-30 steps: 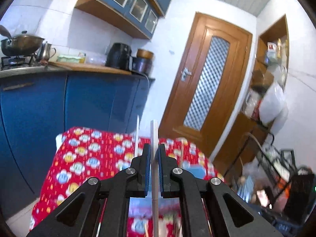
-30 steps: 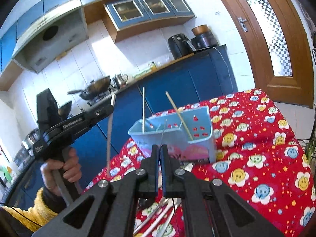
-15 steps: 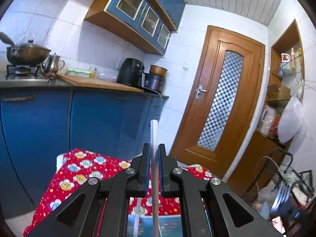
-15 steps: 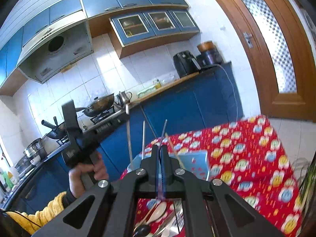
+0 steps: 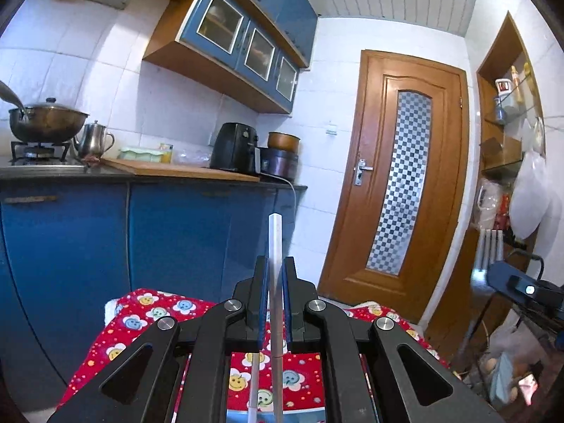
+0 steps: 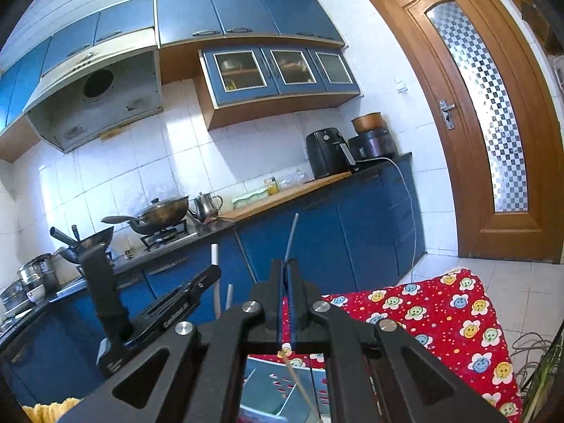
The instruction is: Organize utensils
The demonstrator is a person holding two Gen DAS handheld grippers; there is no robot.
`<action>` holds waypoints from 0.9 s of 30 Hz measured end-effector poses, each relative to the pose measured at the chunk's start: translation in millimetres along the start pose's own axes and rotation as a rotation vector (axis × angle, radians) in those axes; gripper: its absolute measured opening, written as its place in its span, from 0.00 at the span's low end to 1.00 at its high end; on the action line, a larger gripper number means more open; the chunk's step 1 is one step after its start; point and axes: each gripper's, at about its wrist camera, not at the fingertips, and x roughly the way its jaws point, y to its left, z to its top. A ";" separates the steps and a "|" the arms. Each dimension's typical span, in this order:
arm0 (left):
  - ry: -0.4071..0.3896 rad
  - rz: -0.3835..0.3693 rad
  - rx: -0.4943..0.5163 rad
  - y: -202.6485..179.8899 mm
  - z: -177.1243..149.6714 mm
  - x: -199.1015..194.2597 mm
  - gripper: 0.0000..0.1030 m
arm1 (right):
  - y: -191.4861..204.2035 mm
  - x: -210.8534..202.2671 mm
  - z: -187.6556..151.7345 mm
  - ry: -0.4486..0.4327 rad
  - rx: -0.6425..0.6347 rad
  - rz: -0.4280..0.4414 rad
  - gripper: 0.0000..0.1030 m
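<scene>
Silvery and upright, a chopstick point(image 5: 275, 246) is sitting clamped in your left tongs point(image 5: 275, 275), poking above the pads. Your right tongs point(image 6: 284, 278) are pinching a thin grey utensil handle point(image 6: 292, 236), rising past the tips. Below both, a blue holder point(image 6: 282, 387) is standing on the red cloth point(image 6: 458, 317).

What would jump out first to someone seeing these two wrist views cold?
Most striking is the left gripper, shut on a white chopstick that stands upright at the centre of its view. The right gripper is shut on a thin grey utensil handle that pokes up past its fingertips. Below both lies the red flowered tablecloth, with a pale blue utensil holder just under the right gripper.
</scene>
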 end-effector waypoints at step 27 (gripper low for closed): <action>0.154 -0.053 0.006 12.8 -12.1 -7.2 0.20 | -24.5 5.4 -41.1 0.100 0.099 -0.011 0.13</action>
